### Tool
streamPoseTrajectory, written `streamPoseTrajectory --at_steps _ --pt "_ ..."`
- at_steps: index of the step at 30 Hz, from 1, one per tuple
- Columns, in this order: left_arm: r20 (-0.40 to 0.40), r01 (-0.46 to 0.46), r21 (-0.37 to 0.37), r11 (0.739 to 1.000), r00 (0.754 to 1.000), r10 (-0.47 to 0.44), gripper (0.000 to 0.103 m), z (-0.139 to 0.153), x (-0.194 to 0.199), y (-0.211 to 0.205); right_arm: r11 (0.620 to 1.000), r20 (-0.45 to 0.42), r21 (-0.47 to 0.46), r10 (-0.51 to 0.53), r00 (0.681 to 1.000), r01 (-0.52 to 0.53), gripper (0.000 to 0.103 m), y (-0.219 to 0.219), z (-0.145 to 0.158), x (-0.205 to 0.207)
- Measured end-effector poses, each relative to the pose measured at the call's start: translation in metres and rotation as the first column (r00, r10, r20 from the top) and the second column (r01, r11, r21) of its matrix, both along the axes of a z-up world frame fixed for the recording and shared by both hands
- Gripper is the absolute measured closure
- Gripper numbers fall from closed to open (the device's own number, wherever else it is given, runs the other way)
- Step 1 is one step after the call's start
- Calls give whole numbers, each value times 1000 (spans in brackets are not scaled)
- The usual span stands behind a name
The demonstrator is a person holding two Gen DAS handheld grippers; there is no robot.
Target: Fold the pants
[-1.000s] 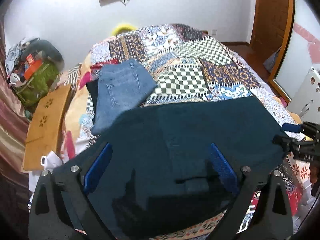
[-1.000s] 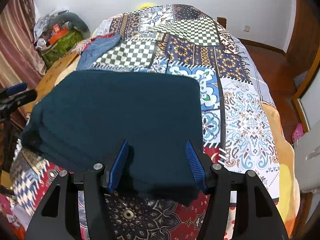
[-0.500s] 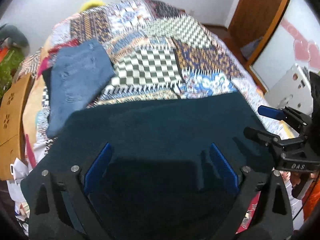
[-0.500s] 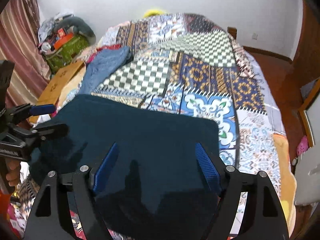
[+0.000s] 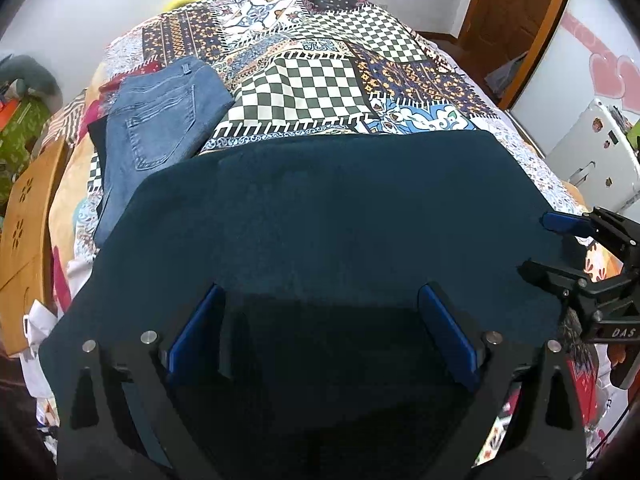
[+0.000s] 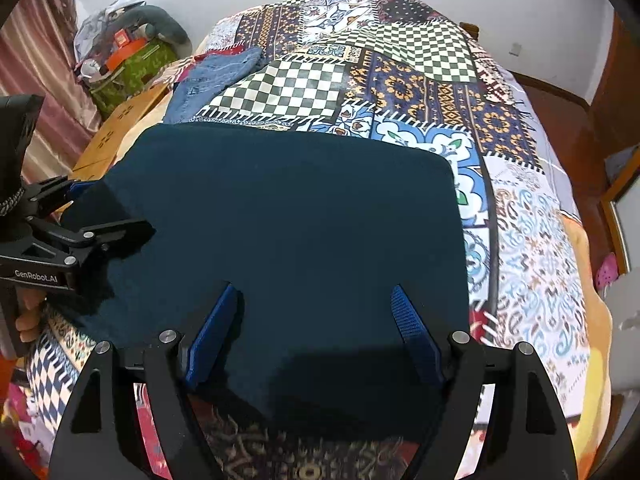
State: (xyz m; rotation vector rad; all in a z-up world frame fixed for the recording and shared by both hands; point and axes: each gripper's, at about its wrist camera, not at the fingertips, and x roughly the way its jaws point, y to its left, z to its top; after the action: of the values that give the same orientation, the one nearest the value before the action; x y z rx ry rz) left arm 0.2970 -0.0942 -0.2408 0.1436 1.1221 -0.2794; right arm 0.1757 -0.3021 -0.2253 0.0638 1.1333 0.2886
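Dark teal pants [image 5: 340, 220] lie folded into a flat rectangle on the patchwork quilt [image 5: 304, 80], close to the bed's near edge. My left gripper [image 5: 320, 320] hovers low over their near left part, tilted steeply down, blue pads wide apart and open with only flat fabric beneath. My right gripper [image 6: 314, 320] stands open over the near right part of the pants [image 6: 280, 208]. Each gripper shows in the other's view: the right gripper [image 5: 560, 244] at the pants' right edge, the left gripper [image 6: 100, 216] at their left edge.
Folded blue jeans [image 5: 160, 120] lie on the quilt beyond the pants, to the left. A wooden board [image 5: 24, 240] and a green bag [image 6: 132, 64] stand beside the bed's left side. A white cabinet [image 5: 592, 152] and a wooden door [image 5: 512, 12] are at the right.
My left gripper has sunk toward the pants and tipped further down. The right gripper's jaws have spread wider and it now sits further over the fabric. The pants lie flatter.
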Motion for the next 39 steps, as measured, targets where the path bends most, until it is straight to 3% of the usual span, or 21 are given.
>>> streamPoseTrajectory --at_steps 6,9,15,21,27,30,35,39 --pt "58 -46 -34 998 997 47 5 21 -23 14 999 37 -38 -5 999 7 26 5 17 -6" --pt "125 -86 -60 994 988 93 5 41 -34 30 999 70 -45 15 997 -12 26 12 30 -7" --pt "251 -206 -88 975 942 221 5 79 -59 78 997 169 -54 56 984 -47 26 37 61 -7" --pt "289 -322 -118 939 894 343 5 95 -84 138 994 225 -35 108 968 -102 26 74 78 4" --pt "205 -476 -140 868 844 496 5 72 -112 212 983 187 62 160 969 -174 26 119 70 17" --pt "133 -555 -129 822 812 569 5 51 -126 247 975 175 49 207 963 -218 26 145 61 16" --pt "-37 -633 -186 752 769 638 5 13 -147 284 962 120 -5 272 955 -274 26 173 39 15" --pt "-137 -656 -242 715 752 645 5 -9 -163 297 955 33 -28 296 955 -295 24 185 10 10"
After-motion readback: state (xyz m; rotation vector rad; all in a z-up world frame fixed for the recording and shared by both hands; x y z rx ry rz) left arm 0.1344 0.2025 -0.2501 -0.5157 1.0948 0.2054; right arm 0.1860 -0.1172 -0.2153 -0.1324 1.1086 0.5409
